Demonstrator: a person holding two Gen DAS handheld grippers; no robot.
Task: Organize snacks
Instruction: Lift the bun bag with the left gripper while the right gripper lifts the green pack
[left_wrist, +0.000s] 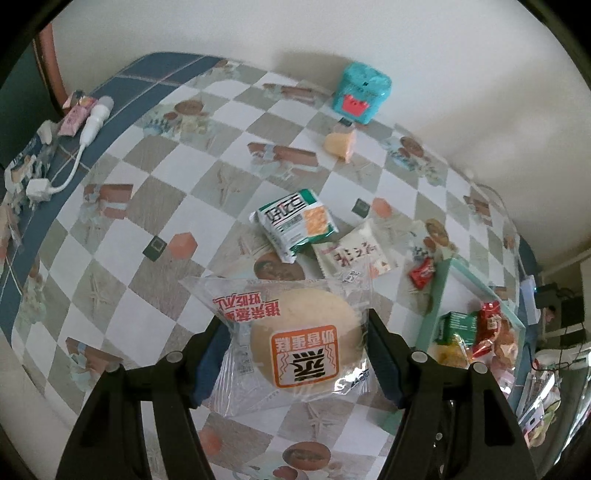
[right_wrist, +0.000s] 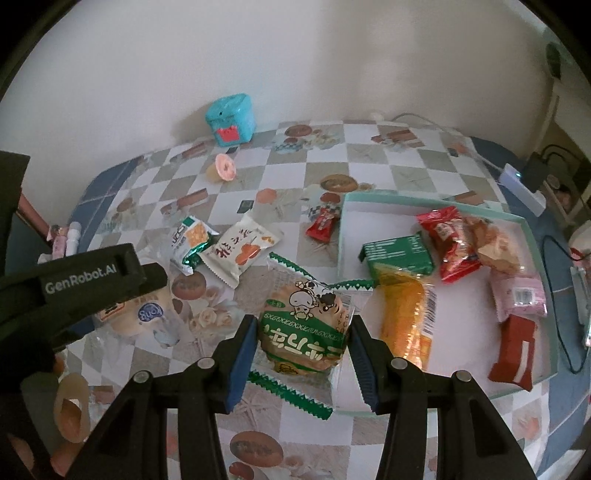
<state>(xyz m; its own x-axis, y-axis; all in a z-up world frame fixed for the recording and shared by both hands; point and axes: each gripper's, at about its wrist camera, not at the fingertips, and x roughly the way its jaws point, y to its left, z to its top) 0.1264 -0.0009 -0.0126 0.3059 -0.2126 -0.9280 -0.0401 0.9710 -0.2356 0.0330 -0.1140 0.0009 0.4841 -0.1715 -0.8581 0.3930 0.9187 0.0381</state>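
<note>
Two pairs of tongs are in my hands, each closed on a packaged cake. My left tongs (left_wrist: 297, 354), at the bottom centre of the left wrist view, stand fairly wide and pinch the round steamed cake (left_wrist: 306, 338) by the sides of its clear wrapper, which hangs clear of the worktop (left_wrist: 177, 184). My right tongs (right_wrist: 301, 350), bottom centre of the right wrist view, are set narrower and clamp the green-edged cake packet (right_wrist: 304, 332) across its middle, the wrapper ends free above and below.

Just right of that packet lies the shallow teal-rimmed tray (right_wrist: 532, 236), already holding several snacks, so I judge both cakes are bound there. Still loose on the worktop, centre left in the right wrist view, are a green-and-white cracker pack (right_wrist: 190, 240), a white pack with orange fruit (right_wrist: 242, 251) and a small red candy (right_wrist: 323, 223) touching the tray's left rim. A teal monster-faced box (right_wrist: 231, 118) stands by the wall, upper centre.
</note>
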